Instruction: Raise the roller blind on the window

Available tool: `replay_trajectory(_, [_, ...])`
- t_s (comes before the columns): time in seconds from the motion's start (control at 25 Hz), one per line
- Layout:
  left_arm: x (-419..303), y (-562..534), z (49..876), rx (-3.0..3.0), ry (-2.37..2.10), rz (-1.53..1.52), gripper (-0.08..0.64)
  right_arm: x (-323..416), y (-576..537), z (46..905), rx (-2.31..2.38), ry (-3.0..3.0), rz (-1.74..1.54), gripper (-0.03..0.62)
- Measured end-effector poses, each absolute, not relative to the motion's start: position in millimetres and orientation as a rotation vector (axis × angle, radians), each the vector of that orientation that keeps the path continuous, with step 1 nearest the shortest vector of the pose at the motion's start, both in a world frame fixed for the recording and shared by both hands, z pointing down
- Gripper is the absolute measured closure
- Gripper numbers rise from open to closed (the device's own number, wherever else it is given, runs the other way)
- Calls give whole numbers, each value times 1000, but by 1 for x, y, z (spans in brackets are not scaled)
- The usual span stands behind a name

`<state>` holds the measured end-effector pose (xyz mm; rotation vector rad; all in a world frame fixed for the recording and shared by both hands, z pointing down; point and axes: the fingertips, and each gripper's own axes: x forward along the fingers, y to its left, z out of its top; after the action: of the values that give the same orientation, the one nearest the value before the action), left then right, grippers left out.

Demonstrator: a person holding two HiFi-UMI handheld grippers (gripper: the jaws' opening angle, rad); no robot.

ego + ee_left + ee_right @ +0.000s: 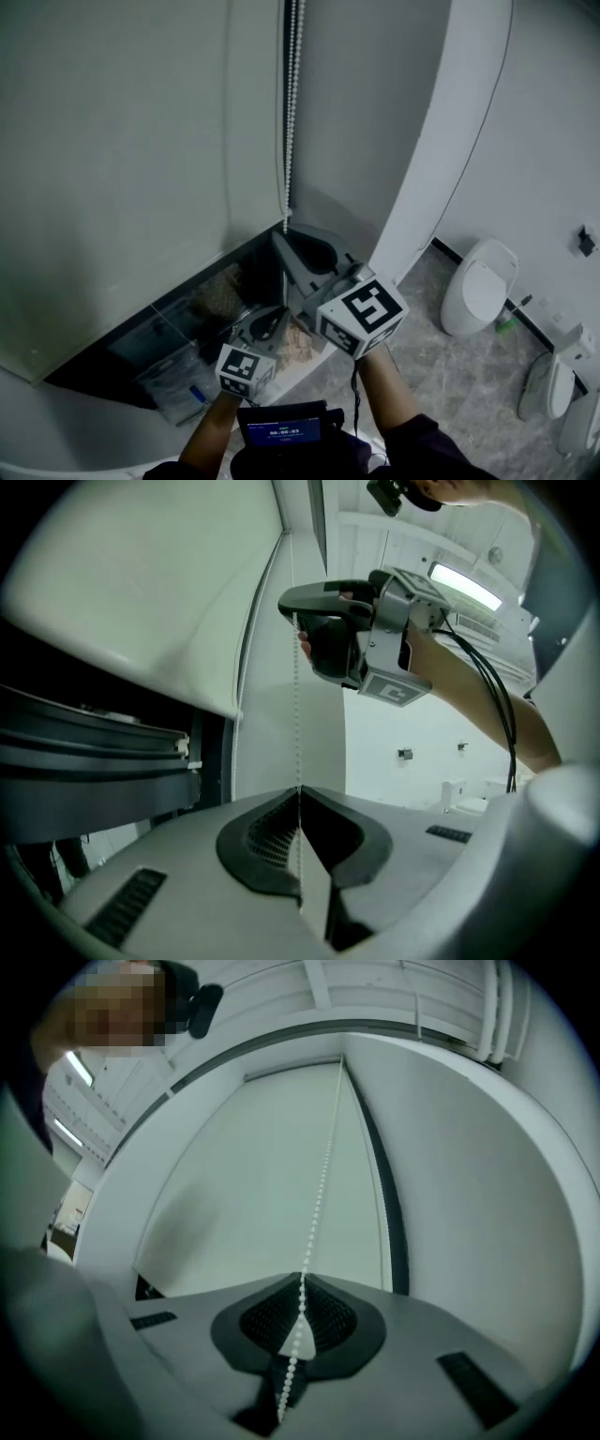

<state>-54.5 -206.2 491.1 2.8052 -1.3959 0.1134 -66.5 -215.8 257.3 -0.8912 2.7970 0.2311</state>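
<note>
A pale grey roller blind point(122, 169) covers most of the window, with its bottom edge slanting above a dark gap point(141, 347). The white bead chain point(291, 94) hangs along its right side. My right gripper point(284, 236) is shut on the chain, which runs up from its jaws point(302, 1283) toward the blind's top point(253, 1176). My left gripper point(274, 319) sits lower and nearer, also shut on the chain point(296, 714), which enters its jaws point(300, 794). In the left gripper view the right gripper point(323, 639) holds the chain above.
A white curved wall panel point(441, 141) stands right of the window. A clear plastic box point(173, 384) lies on the sill below the blind. A toilet point(478, 286) and another white fixture point(553, 384) stand on the tiled floor at right. A small screen point(281, 431) sits at my chest.
</note>
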Motion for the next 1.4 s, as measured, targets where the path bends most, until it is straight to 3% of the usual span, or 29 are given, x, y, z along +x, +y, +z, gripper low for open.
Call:
replay_trajectory(0.16, [-61,-206,525,2691,-1312,210,540,-70,-218,293,-990,2889,247,575])
replay_trajectory(0.24, [-71,-202,523,2627,-1260,97,538,-72,-213,314,-1036,2915,262,575])
replay_trajectory(0.48, [-103,-207,407,2665,-1274,-335,538,-82,-209,396,-1039,3018,189,575])
replay_trajectory(0.88, [-59,-206,288,2951,-1179,-379,537,-81,-212,452,-1039,3052,11,575])
replay_trajectory(1.4, [-59,-215,348,2871,-1322,-234,540,-67,-184,523,-1030,3147,-251,572])
